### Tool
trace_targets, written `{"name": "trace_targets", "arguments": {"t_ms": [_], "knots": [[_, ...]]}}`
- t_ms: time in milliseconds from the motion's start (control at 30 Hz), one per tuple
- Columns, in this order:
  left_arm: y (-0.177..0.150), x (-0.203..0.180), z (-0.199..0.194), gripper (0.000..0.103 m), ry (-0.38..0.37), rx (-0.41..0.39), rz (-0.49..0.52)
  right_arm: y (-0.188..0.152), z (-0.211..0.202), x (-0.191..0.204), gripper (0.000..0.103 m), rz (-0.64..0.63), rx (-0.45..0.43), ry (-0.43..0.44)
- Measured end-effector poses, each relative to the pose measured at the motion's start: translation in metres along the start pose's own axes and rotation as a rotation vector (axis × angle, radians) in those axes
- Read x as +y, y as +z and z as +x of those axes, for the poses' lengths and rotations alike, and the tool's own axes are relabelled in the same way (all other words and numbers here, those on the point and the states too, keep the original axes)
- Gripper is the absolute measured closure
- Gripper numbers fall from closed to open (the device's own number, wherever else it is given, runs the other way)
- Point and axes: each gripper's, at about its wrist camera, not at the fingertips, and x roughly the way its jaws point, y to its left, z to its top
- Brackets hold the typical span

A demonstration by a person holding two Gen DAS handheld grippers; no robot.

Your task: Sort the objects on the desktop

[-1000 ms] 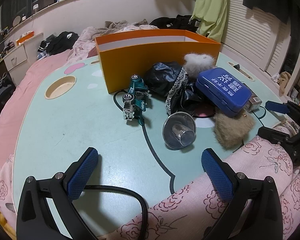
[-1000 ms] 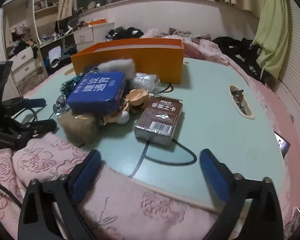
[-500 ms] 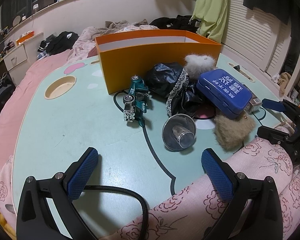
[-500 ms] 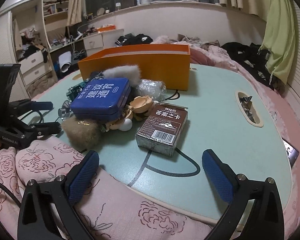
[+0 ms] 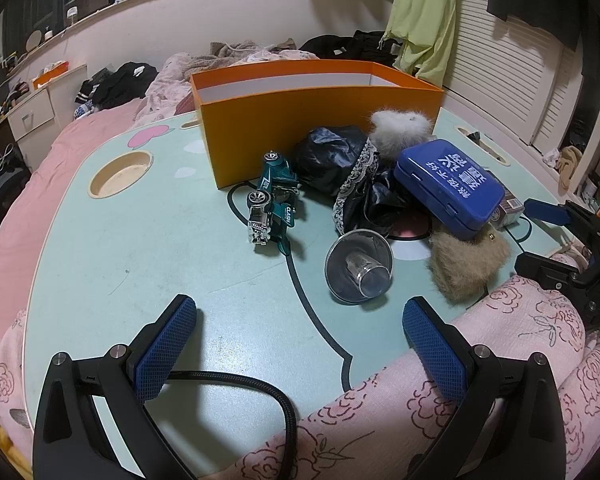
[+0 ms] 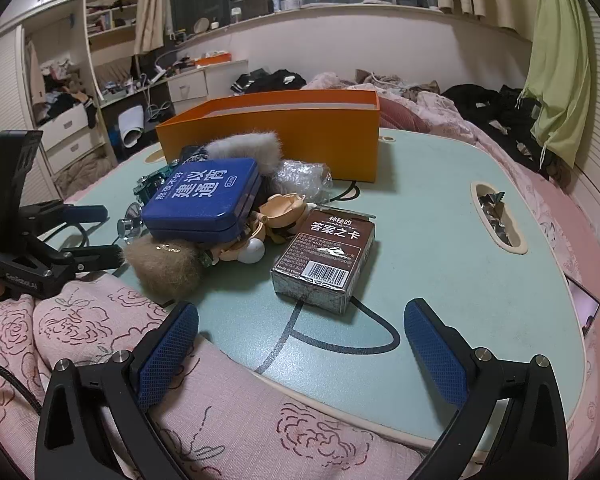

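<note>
An orange box (image 5: 320,120) (image 6: 284,136) stands open at the back of the pale green table (image 5: 140,240) (image 6: 440,220). In front of it lies a heap: a green toy car (image 5: 274,200), black lace-edged cloth (image 5: 340,168), a blue tin (image 5: 448,184) (image 6: 204,196), a white fur ball (image 5: 400,128), a tan fur pouch (image 5: 464,260) (image 6: 164,264), a clear cup (image 5: 360,266) on its side, a brown card box (image 6: 326,256) and a beige figure (image 6: 276,216). My left gripper (image 5: 300,332) and right gripper (image 6: 300,336) both stand open near the table's front edge, holding nothing.
Pink rose-print bedding (image 5: 480,360) (image 6: 100,340) overlaps the table's front edge. The table has a round cutout (image 5: 120,172) at the left and an oval slot (image 6: 496,216) with wrappers at the right. A phone (image 6: 584,304) lies at the far right edge. A black cable (image 5: 260,392) runs under the left gripper.
The right gripper view has tilted upward, showing more of the room beyond. The left gripper and all objects have stayed almost still.
</note>
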Motion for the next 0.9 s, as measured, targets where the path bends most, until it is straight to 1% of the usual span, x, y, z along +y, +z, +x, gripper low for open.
{"name": "trace_targets", "arguments": {"t_ms": [500,900], "knots": [[0.0001,-0.0015,-0.0011,0.000,-0.002,-0.002,-0.005,0.0000,0.0006,0.0015,0.000,-0.002,-0.001,-0.002],[0.0010,-0.0040,-0.0026,0.000,-0.001,-0.005,-0.016,0.0017,0.0013,-0.0064,0.000,-0.029,-0.010,0.006]]}}
